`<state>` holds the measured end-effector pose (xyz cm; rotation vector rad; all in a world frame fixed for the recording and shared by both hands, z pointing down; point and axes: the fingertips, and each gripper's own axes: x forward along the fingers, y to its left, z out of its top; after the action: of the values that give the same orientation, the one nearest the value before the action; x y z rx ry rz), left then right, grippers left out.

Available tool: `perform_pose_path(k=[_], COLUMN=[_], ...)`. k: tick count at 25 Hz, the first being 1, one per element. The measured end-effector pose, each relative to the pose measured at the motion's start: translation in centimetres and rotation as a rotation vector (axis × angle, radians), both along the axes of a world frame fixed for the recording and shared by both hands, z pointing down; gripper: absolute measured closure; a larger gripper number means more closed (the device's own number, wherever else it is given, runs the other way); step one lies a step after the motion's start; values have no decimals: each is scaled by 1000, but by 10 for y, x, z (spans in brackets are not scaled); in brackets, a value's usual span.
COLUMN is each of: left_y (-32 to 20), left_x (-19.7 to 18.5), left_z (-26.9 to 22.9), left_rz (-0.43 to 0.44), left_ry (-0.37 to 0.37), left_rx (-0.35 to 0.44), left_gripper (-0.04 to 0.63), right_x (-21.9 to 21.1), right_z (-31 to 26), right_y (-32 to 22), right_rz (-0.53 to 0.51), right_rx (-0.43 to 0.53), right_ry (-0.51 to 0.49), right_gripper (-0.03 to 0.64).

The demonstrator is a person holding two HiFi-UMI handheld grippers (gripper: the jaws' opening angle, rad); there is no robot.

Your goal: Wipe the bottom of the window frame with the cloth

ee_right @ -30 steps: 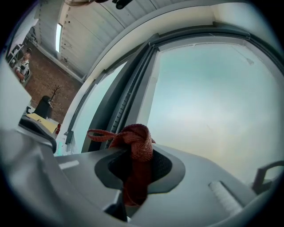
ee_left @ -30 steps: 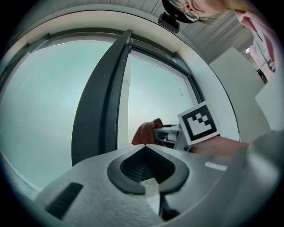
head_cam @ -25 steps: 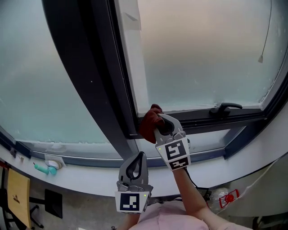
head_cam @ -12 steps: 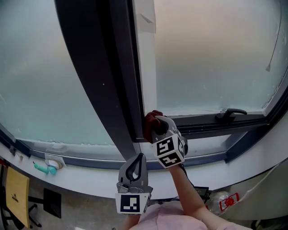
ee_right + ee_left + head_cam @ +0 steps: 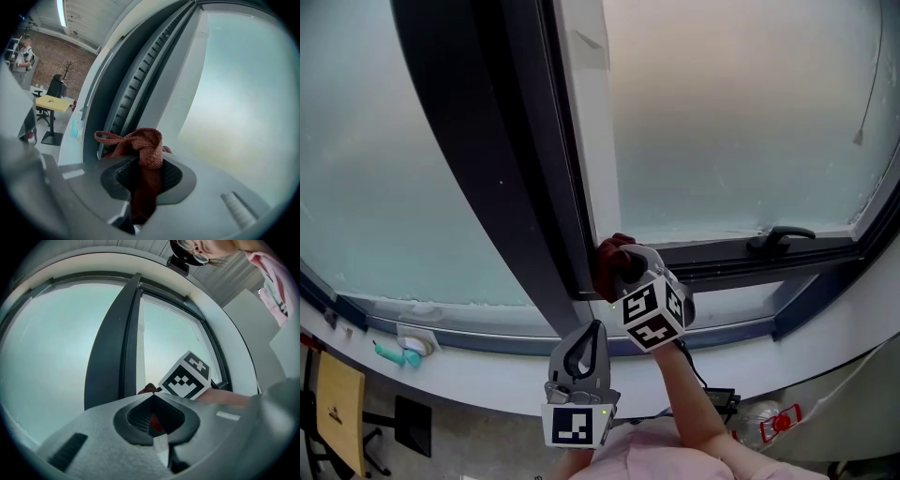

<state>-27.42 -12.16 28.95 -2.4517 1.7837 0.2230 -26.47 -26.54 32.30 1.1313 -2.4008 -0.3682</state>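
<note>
A rust-red cloth [image 5: 609,263] [image 5: 143,147] is pinched in my right gripper [image 5: 627,263] [image 5: 143,161], bunched against the left end of the dark bottom rail of the window frame [image 5: 722,253], where the rail meets the thick dark upright post [image 5: 525,187]. My left gripper [image 5: 583,345] [image 5: 152,399] hangs lower, over the pale sill [image 5: 487,361], jaws closed with nothing between them. In the left gripper view the right gripper's marker cube [image 5: 187,376] and a bit of red cloth [image 5: 147,389] show beyond the jaws.
A black window handle [image 5: 780,236] sits on the rail at the right. A teal object [image 5: 394,352] and a white round thing lie on the sill at the left. A cord with a small weight [image 5: 861,131] hangs by the glass. A wooden table [image 5: 336,403] stands below.
The right gripper with the cloth slid left along the rail, up to the upright post. The left gripper has stayed where it was.
</note>
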Motion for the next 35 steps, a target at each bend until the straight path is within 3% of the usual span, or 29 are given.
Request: perform_pose_path(k=[35], left_y=[-4], left_x=[31], left_z=[-4], left_rz=[56], left_ry=[-2], left_rx=[18], left_gripper=[601], right_x=[66], right_z=[0], right_y=[-8], right_rz=[89], right_rx=[-23], right_ry=[-33], right_gripper=[555])
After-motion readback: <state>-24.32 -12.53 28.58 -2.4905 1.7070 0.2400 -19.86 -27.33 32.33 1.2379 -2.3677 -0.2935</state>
